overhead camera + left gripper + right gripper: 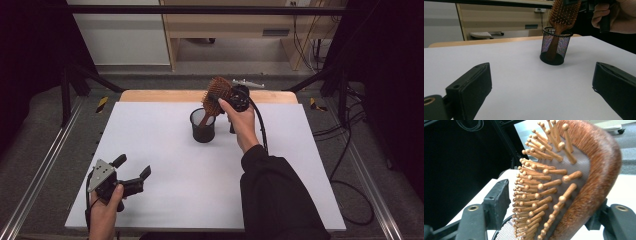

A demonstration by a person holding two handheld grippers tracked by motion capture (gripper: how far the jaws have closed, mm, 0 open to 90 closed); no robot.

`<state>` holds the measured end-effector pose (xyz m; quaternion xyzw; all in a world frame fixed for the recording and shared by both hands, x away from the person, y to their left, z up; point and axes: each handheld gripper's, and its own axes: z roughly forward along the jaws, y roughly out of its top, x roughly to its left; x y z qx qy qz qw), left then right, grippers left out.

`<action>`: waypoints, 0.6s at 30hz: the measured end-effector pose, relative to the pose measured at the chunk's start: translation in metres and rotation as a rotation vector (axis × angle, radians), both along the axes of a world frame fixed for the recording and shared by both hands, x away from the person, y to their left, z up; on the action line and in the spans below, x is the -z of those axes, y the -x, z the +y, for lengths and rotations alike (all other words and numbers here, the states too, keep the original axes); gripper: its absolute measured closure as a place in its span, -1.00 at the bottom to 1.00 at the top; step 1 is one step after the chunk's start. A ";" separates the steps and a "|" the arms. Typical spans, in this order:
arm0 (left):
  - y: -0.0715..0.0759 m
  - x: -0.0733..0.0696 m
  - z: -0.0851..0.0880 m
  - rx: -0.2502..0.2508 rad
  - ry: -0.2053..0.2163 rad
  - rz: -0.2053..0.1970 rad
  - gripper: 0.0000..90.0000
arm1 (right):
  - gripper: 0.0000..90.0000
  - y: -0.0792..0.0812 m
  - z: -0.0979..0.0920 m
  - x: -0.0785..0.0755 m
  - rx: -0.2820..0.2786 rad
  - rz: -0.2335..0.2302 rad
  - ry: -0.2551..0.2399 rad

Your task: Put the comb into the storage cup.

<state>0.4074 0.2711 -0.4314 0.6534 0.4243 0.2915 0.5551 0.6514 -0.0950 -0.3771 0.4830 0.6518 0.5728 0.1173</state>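
Overhead, a white sheet covers the wooden table (150, 95), framed by metal rails, grey floor and a pale cabinet (120, 35) beyond. Mid-table stands a black mesh cup (203, 126); the right gripper (231, 95) grasps the wooden hairbrush (216, 92), its handle inside the cup. Near the front-left edge, the left gripper (132, 167) has its jaws spread, empty.

My left hand (106, 209) rests at the table's seven o'clock corner, holding the left gripper (131, 168) low, jaws spread wide apart and pointing toward two o'clock. My right forearm (272, 195), in a dark sleeve, rises from five o'clock toward twelve. My right hand (241, 120) grips the right gripper (226, 93), raised near centre-back, jaws aimed toward nine o'clock and not closed fully together.
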 end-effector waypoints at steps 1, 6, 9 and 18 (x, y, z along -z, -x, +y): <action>0.000 0.000 0.000 0.000 -0.001 0.000 -0.94 | -0.34 0.000 0.000 0.000 0.000 0.006 0.000; 0.000 0.000 0.000 -0.001 -0.001 0.001 -0.94 | -0.51 0.000 0.001 0.000 0.006 0.009 0.014; 0.000 0.000 0.000 -0.003 0.000 0.000 -0.94 | -0.57 0.000 0.001 0.001 0.011 0.015 0.022; 0.000 0.000 0.000 -0.004 0.001 0.000 -0.94 | -0.70 0.001 0.003 -0.001 0.014 0.021 0.043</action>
